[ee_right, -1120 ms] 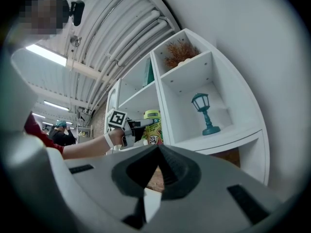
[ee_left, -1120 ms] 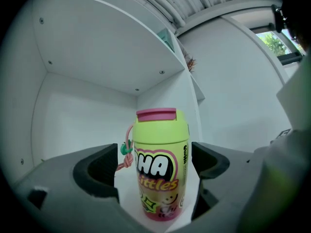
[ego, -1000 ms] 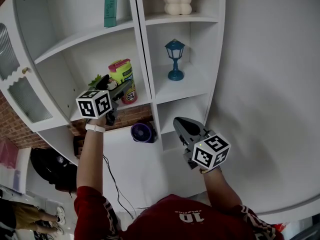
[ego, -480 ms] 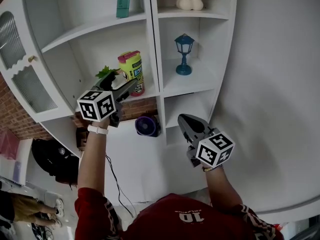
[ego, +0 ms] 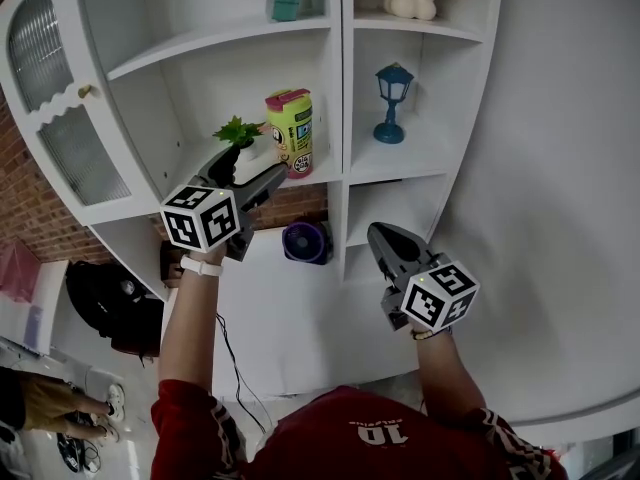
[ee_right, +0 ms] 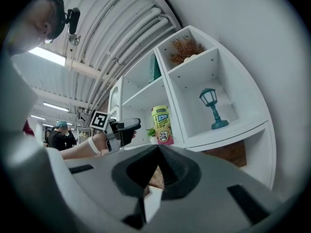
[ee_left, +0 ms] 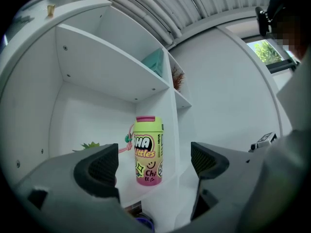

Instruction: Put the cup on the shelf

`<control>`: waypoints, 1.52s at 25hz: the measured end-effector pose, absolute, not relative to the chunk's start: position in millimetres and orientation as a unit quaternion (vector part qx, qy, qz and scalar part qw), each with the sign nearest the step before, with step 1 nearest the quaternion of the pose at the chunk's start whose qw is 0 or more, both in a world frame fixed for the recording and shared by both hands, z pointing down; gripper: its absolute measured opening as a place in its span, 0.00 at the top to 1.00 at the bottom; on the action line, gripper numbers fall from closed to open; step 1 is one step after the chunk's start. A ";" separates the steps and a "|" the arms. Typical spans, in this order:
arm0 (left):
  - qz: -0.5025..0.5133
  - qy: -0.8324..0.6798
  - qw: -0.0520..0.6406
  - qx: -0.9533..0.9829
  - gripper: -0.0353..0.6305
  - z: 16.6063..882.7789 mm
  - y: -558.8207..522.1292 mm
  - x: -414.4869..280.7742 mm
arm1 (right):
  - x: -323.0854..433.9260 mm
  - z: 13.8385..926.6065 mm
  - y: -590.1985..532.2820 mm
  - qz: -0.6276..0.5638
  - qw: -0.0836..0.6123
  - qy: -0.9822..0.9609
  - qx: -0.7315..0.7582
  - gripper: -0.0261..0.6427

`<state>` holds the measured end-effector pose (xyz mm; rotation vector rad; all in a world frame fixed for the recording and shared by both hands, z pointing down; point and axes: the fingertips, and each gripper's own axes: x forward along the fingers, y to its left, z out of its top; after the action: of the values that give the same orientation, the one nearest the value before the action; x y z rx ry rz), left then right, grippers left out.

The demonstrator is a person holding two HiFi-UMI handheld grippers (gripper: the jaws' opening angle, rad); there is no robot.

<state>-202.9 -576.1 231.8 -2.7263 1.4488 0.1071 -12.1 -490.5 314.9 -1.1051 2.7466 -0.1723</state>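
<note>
Just beyond the matt grey plastic left gripper (ee_left: 154, 163), a glossy plastic cup (ee_left: 148, 149) on a smooth white-painted shelf (ee_left: 92, 115).

Left gripper (ego: 248, 175) raised, jaws wide apart, right gripper (ego: 385, 240) lower, jaws apparently closed, both forearms extended.

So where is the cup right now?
In the head view the cup stands upright on the left compartment's shelf, between the small green plant and the divider, with the blue lantern one compartment to its right.
</note>
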 end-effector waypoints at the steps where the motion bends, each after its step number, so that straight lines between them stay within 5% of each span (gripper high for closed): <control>1: 0.035 0.468 0.025 -0.883 0.25 233.6 -573.2 -206.2 | -14.7 315.1 -489.1 -0.058 0.087 0.922 -0.372 0.95; 38: 0.034 0.537 0.034 -0.842 0.29 332.3 -434.7 -337.8 | -75.3 337.5 -437.5 -0.024 0.061 0.896 -0.440 0.95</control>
<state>-337.8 -434.7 332.3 -2.5888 1.6526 0.1044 -75.3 -437.5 337.5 -1.3309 2.7096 -0.0736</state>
